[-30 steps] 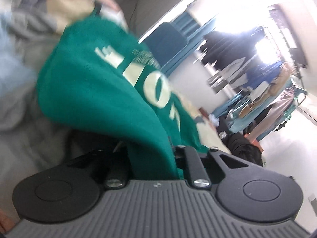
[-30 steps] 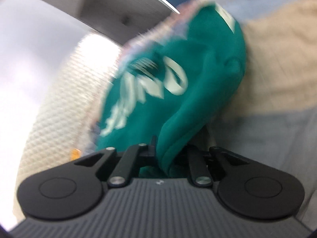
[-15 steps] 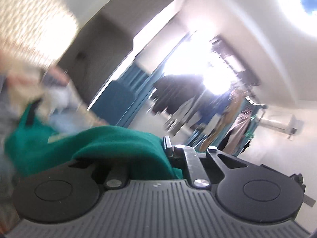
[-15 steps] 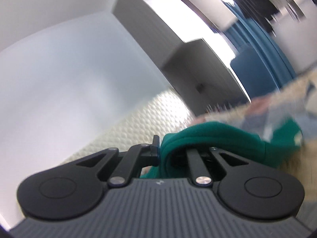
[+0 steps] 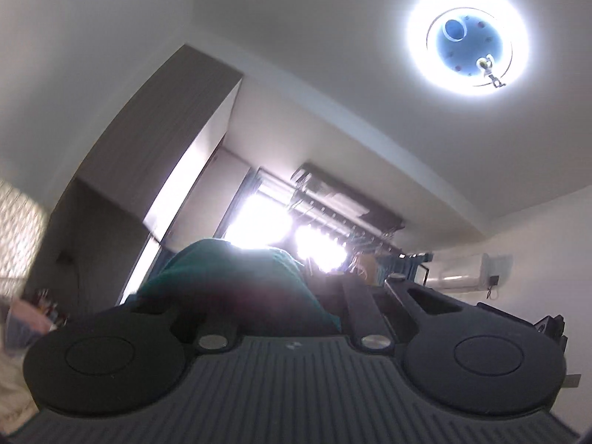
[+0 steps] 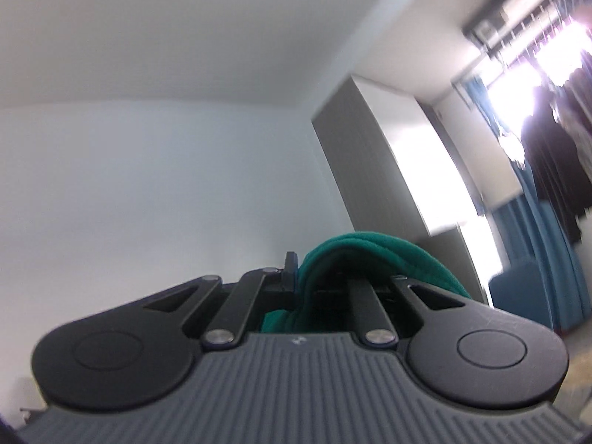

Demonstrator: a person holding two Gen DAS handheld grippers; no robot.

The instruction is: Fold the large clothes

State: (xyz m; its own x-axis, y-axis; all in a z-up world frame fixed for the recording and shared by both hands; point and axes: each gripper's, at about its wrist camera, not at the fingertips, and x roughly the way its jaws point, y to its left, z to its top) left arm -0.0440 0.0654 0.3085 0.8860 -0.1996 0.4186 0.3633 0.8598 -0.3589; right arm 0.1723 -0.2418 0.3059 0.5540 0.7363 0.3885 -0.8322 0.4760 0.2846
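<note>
A: Start on the left. What does the left wrist camera see?

B: It is tilted up toward the ceiling. At the far left edge is a blurred patch of textured wall panel (image 5: 20, 229), then a tall grey wardrobe (image 5: 159, 155) running up to the ceiling. In the middle, the left gripper (image 5: 292, 292) is clamped on a fold of the green sweatshirt (image 5: 229, 277), which bulges up over the jaws and looks dark against the glare from the window (image 5: 259, 222) behind it.

A: And further right?

B: A clothes rack (image 5: 351, 222) with hanging garments beside the window, a round ceiling lamp (image 5: 470, 37) glowing high above, and an air conditioner (image 5: 470, 270) on the wall at the right.

A: Now the right wrist camera.

B: It is also tilted up. The left half is bare white wall and ceiling. At the centre, the right gripper (image 6: 299, 281) is closed on another fold of the green sweatshirt (image 6: 370, 248); the cloth arches over the right-hand finger and drops down between the fingers. Behind it stands the same grey wardrobe (image 6: 362, 155).

A: To the right of that?

B: Blue curtains (image 6: 536, 251), a blue armchair (image 6: 518, 288) low beside them, and dark clothes hanging (image 6: 551, 148) in front of the bright window.

A: Where does the rest of the garment lie?

B: I cannot tell; only the pinched folds show.
</note>
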